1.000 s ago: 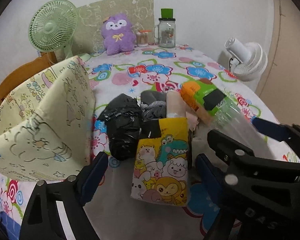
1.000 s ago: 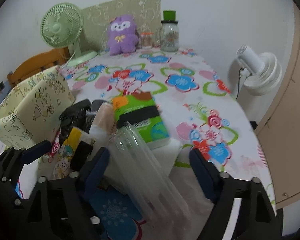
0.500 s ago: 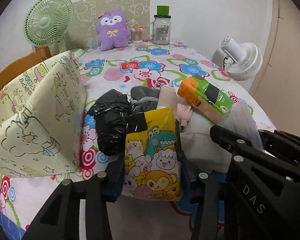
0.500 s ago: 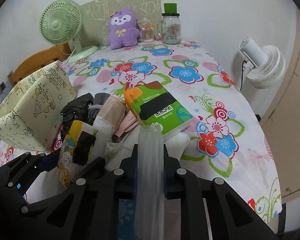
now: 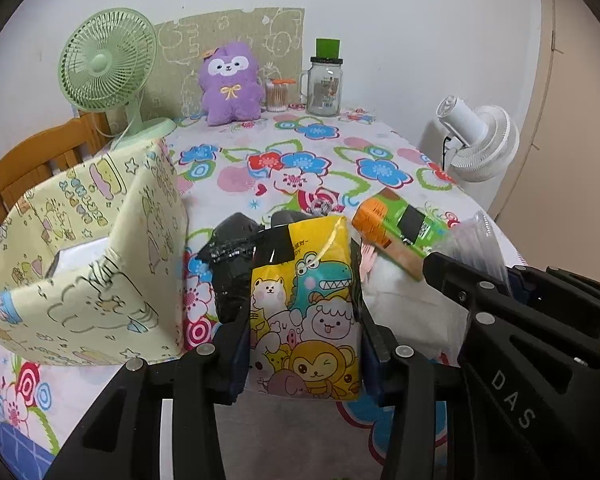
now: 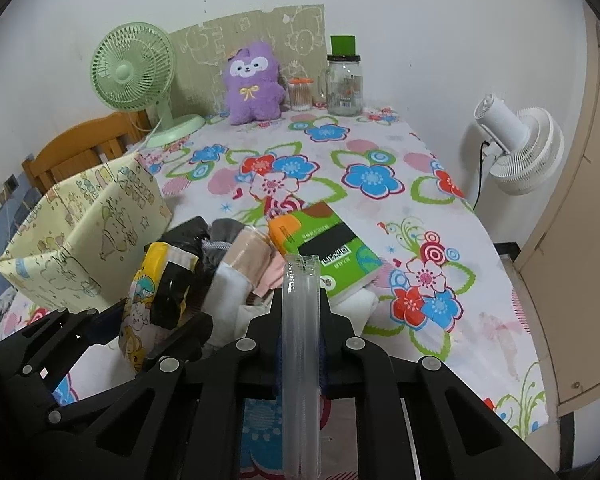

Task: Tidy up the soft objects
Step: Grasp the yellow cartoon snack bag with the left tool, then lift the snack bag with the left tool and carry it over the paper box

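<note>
Both lifted — left hand-held gripper [image 5: 304, 340] clamps yellow cartoon pack [image 5: 306, 300], right hand-held gripper [image 6: 300, 312] clear sleeve [image 6: 300, 360].

A table is wearing a flower-print tablecloth [image 6: 380, 216] and standing against a plain white wall [image 6: 420, 8], which is catching soft, even light. A printed olive board [image 5: 236, 52] is leaning on that wall behind the table, a wooden chair [image 5: 32, 168] is sitting at the table's left edge, and a white fan [image 6: 520, 148] is standing off its right edge before a beige panel [image 6: 580, 200].

It is a home: a flowery cloth [image 6: 380, 148] covers the counter, with a purple plush toy [image 6: 254, 84] and a green fan [image 6: 134, 68] at the top.
</note>
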Motion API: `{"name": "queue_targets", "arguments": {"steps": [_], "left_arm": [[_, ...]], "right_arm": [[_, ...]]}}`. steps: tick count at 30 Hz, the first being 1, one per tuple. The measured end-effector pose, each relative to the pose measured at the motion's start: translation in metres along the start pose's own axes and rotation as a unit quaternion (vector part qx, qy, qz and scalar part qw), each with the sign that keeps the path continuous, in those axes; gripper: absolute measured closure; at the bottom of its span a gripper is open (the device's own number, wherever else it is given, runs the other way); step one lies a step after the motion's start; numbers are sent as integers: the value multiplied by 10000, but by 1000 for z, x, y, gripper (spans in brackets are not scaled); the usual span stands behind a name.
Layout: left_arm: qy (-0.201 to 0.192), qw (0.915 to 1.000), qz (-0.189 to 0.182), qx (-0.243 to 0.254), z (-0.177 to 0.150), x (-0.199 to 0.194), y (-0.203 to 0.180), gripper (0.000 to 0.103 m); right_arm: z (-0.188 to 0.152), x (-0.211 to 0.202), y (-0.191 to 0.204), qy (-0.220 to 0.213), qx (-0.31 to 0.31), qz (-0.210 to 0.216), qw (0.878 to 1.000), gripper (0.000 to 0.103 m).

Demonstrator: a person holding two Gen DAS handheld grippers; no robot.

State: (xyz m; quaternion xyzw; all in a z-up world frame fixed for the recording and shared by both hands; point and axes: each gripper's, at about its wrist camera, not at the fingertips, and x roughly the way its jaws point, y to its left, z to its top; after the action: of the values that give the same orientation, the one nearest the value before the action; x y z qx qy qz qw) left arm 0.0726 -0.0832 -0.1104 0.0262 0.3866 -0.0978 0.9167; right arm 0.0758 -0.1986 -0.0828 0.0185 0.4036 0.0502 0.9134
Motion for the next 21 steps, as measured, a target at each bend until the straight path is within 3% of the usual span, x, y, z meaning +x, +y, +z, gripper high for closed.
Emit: {"name": "queue_targets", "arguments": {"steps": [11,21], "left_arm": [[-224,9997,-39,26,20,-26,0,56],[-435,9990,-7,53,39,-52,1,56]], "right_arm": [[19,-25,7,-193,59,18,9998,88],[40,-55,16,-529,8,-236,9983,88]]}}
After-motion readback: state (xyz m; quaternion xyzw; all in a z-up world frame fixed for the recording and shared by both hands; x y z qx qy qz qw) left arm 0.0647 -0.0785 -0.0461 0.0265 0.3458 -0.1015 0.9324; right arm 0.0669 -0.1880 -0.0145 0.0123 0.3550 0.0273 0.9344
